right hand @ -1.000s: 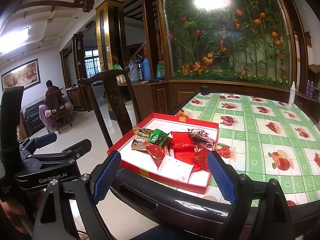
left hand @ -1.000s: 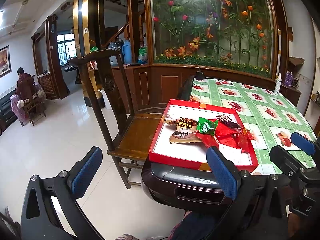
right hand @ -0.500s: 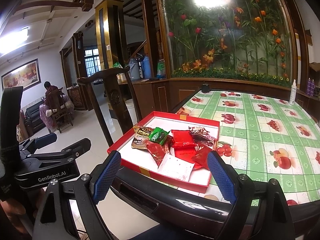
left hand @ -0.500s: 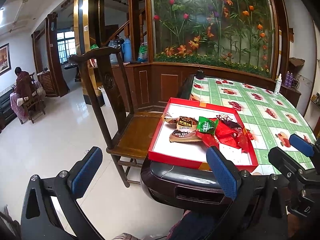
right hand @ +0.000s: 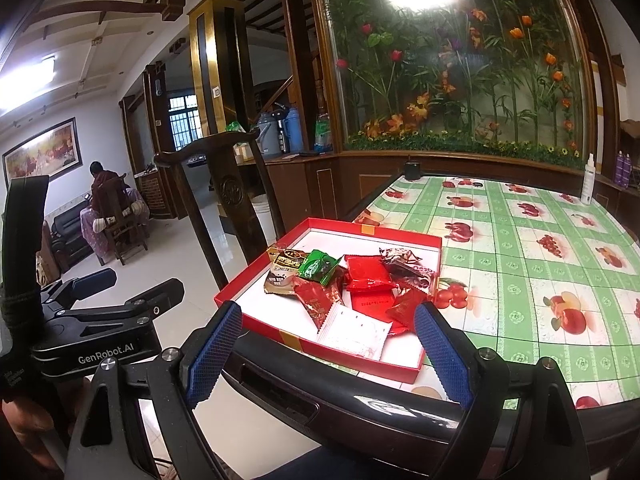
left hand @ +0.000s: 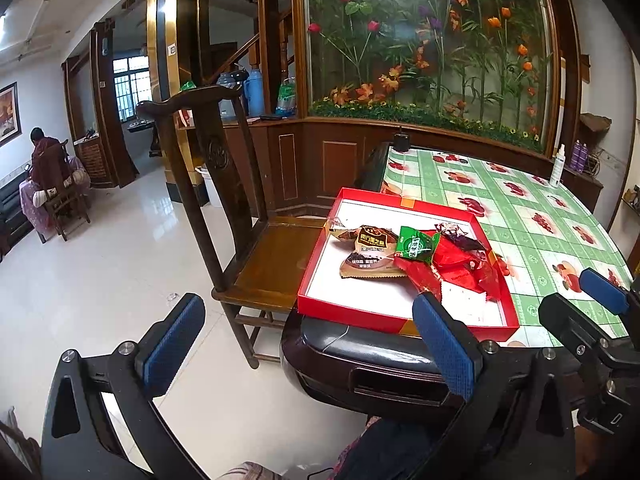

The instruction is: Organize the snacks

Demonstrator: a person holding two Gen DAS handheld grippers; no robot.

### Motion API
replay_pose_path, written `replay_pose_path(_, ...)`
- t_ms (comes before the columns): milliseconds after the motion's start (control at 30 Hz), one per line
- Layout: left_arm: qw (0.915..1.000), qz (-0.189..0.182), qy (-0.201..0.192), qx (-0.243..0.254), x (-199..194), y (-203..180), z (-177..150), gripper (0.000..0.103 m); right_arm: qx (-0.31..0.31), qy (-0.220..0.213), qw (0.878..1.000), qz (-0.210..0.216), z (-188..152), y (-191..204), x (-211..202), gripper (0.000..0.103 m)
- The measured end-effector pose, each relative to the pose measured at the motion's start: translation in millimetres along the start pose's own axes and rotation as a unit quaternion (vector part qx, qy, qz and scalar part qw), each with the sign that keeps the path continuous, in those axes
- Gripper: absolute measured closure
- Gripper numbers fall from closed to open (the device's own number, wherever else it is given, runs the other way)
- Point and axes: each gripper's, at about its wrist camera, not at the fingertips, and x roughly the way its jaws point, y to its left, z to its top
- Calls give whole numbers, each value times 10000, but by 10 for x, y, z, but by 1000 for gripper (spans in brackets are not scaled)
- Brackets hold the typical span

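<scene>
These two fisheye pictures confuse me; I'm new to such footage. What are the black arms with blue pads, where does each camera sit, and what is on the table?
There is no robot here. A person holds a hand tool in each hand, each ending in a two-fingered claw with blue pads. A camera on each tool looks forward along its fingers.

The left wrist view shows the left claw, open and holding nothing. The right wrist view shows the right claw, also open and holding nothing.

Ahead, on a table with a green fruit-print cloth, lies a shallow red box. In it is a loose heap of snack packets: a green packet, a brown packet and several red packets. A wooden chair stands beside the table.
</scene>
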Motion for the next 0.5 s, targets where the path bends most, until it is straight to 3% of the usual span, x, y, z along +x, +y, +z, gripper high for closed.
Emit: replay_pose_path(500, 9999, 108, -84, 71, 107, -7, -45, 0, 74, 218, 9996, 140, -59, -27, 122, 13)
